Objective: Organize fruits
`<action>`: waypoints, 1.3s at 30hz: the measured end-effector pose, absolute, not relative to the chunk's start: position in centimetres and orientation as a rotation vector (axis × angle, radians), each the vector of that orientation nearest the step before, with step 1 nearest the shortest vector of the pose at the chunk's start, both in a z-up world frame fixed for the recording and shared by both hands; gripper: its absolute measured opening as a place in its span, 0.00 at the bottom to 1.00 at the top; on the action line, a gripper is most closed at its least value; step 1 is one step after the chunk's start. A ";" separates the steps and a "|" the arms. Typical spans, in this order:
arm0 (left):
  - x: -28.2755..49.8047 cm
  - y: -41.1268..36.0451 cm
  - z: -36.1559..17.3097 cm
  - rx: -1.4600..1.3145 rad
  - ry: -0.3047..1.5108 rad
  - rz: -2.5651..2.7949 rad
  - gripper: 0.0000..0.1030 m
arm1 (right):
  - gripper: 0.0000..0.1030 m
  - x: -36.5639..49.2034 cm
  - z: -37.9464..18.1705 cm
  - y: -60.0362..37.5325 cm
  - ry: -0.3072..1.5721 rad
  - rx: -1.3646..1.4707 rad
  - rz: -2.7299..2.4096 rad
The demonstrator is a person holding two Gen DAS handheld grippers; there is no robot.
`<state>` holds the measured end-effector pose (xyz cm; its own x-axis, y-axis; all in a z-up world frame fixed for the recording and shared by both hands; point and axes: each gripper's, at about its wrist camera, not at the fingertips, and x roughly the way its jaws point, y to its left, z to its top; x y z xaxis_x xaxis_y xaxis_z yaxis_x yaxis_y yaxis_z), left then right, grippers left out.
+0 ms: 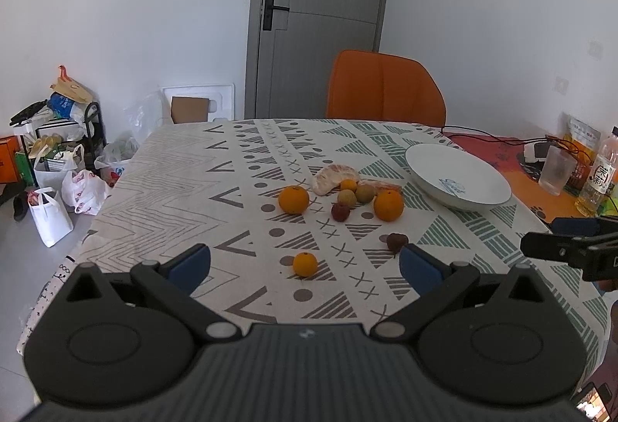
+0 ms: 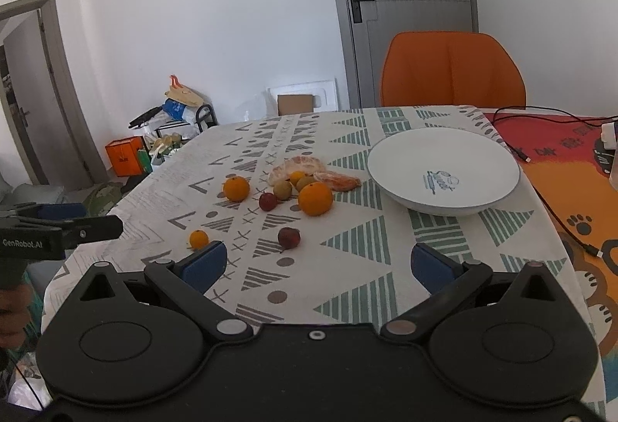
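Observation:
Fruits lie loose on the patterned tablecloth. A small orange sits nearest, between my left gripper's open fingers but farther out; it shows in the right wrist view too. A dark red fruit lies to its right. Behind are two larger oranges, a red lychee, two greenish-brown fruits, a small orange and peeled pomelo pieces. A white bowl stands empty at the right. My right gripper is open and empty above the cloth.
An orange chair stands behind the table. At the right are cables, a plastic cup and a bottle. Bags and a rack clutter the floor at the left. The right gripper's side shows in the left wrist view.

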<state>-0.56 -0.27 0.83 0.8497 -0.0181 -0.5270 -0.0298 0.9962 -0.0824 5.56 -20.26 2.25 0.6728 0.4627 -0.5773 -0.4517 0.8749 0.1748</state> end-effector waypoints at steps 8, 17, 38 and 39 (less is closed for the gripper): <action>-0.4 -0.2 0.8 -0.089 0.552 0.005 1.00 | 1.00 5.6 2.0 -20.1 0.664 0.007 0.516; -0.4 0.0 0.5 -0.098 0.552 0.012 1.00 | 1.00 5.6 2.0 -20.1 0.662 0.003 0.514; 0.7 0.7 -1.0 -0.152 0.517 -0.021 1.00 | 1.00 6.1 1.2 -19.4 0.630 0.000 0.548; 0.9 0.8 -1.1 -0.152 0.517 -0.020 1.00 | 1.00 6.2 1.1 -19.2 0.624 -0.012 0.546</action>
